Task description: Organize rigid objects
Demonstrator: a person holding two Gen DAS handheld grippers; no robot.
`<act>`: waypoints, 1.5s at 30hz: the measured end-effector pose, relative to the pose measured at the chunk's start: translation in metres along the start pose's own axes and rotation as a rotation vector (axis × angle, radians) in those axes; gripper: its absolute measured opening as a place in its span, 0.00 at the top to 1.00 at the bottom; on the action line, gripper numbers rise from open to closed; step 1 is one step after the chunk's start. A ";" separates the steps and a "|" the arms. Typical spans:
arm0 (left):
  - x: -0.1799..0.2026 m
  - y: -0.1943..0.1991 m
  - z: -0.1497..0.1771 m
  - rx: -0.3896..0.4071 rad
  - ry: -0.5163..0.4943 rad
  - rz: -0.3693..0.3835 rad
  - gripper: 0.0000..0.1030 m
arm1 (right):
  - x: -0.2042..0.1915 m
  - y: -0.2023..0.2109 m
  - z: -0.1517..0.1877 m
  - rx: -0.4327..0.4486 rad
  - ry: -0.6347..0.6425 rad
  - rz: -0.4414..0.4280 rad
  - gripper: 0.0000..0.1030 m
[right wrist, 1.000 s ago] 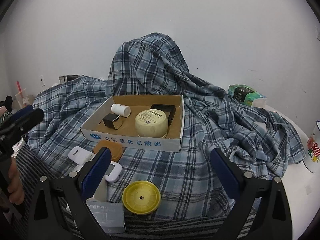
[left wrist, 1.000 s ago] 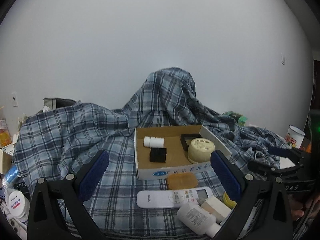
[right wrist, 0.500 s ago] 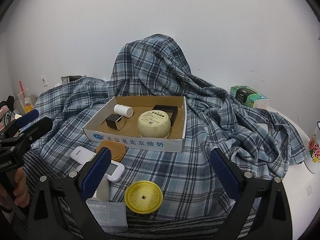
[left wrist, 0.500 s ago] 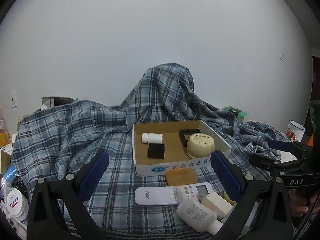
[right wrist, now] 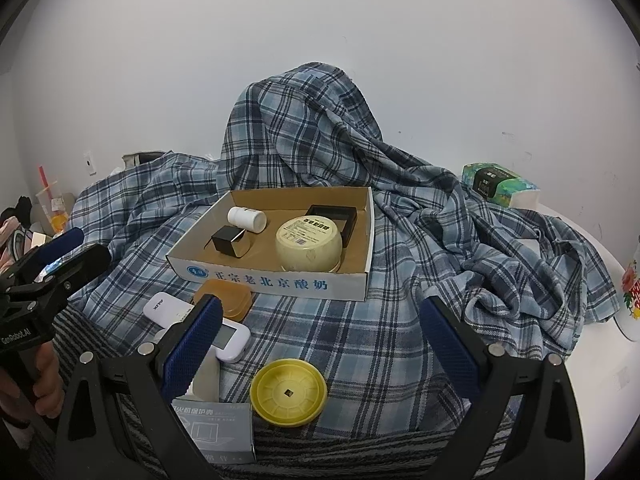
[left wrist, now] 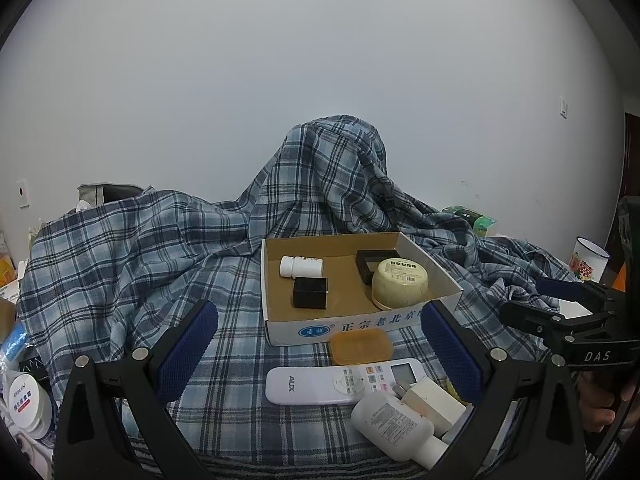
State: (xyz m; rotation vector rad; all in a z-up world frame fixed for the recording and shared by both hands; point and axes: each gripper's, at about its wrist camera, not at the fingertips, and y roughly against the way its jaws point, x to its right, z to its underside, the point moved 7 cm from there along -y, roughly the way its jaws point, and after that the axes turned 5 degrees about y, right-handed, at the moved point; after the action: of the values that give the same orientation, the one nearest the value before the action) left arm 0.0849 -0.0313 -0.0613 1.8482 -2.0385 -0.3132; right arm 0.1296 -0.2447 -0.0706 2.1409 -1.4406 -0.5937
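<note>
Both my grippers hang above the near edge of the bench, the left gripper [left wrist: 318, 346] and the right gripper [right wrist: 320, 344] alike with jaws wide apart and nothing between them. The cardboard box [right wrist: 362, 280] sits in the middle on the plaid cloth [right wrist: 400, 184] and already holds a white pill bottle [right wrist: 247, 219], a black cube [right wrist: 228, 241], a cream round tub [right wrist: 309, 248] and a black frame [right wrist: 332, 213] behind it.

What is left lies in front of the box: an orange soap case [left wrist: 360, 346] touching its front wall, the white remote [left wrist: 344, 378] just beside that, a white bottle [left wrist: 394, 426] lying on its side, a white adapter [left wrist: 430, 402], and the yellow lid [right wrist: 289, 392] near my right gripper.

I judge the next thing is one clean pick — best each side takes what is nearest. The yellow lid is flat, so I should come low and pinch across its rim. The remote I would take across its narrow width, near the middle, so it does not tip. The free space in the box is at its front.
</note>
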 end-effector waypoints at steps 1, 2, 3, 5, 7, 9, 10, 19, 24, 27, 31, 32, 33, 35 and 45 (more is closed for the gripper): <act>0.000 0.000 0.000 -0.001 -0.001 0.001 0.00 | 0.000 0.000 0.000 -0.002 -0.001 0.000 0.04; 0.001 -0.001 0.001 -0.006 -0.003 0.002 0.00 | 0.000 -0.001 0.000 -0.006 0.000 -0.001 0.04; 0.001 -0.002 0.001 -0.010 -0.005 0.001 0.00 | 0.000 -0.002 0.001 -0.012 0.002 -0.003 0.04; 0.002 -0.002 0.002 -0.012 -0.007 0.000 0.00 | -0.002 -0.007 0.003 -0.036 0.009 -0.011 0.04; 0.002 -0.002 0.002 -0.012 -0.005 0.000 0.00 | -0.005 -0.012 0.008 -0.075 0.014 -0.035 0.04; 0.002 -0.004 0.003 -0.020 -0.001 -0.002 0.00 | -0.009 -0.020 0.015 -0.137 0.014 -0.065 0.05; 0.002 -0.005 0.003 -0.023 0.002 -0.003 0.00 | -0.011 -0.023 0.019 -0.164 0.008 -0.089 0.08; -0.004 -0.005 0.003 -0.025 0.018 -0.006 0.00 | -0.025 -0.050 0.049 -0.397 0.062 -0.117 0.25; -0.004 -0.004 0.003 -0.026 0.018 -0.004 0.00 | -0.030 -0.058 0.057 -0.463 0.100 -0.091 0.25; -0.005 -0.004 0.003 -0.029 0.019 -0.002 0.00 | -0.031 -0.062 0.059 -0.485 0.110 -0.083 0.29; -0.005 -0.004 0.002 -0.028 0.020 -0.003 0.00 | -0.029 -0.065 0.061 -0.499 0.101 -0.086 0.37; -0.005 -0.004 0.003 -0.029 0.019 -0.003 0.00 | -0.030 -0.065 0.061 -0.494 0.106 -0.081 0.44; -0.005 -0.004 0.003 -0.031 0.019 -0.004 0.00 | -0.030 -0.065 0.060 -0.490 0.113 -0.074 0.44; -0.005 -0.003 0.003 -0.034 0.019 -0.004 0.00 | -0.031 -0.067 0.059 -0.485 0.118 -0.070 0.44; 0.003 -0.007 0.007 -0.082 -0.001 0.038 0.00 | -0.012 -0.035 0.043 -0.367 0.106 -0.019 0.44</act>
State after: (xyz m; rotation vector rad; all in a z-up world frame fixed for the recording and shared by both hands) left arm 0.0884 -0.0353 -0.0708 1.7594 -2.0271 -0.3811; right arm 0.1250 -0.2288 -0.1251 1.8691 -1.1538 -0.6820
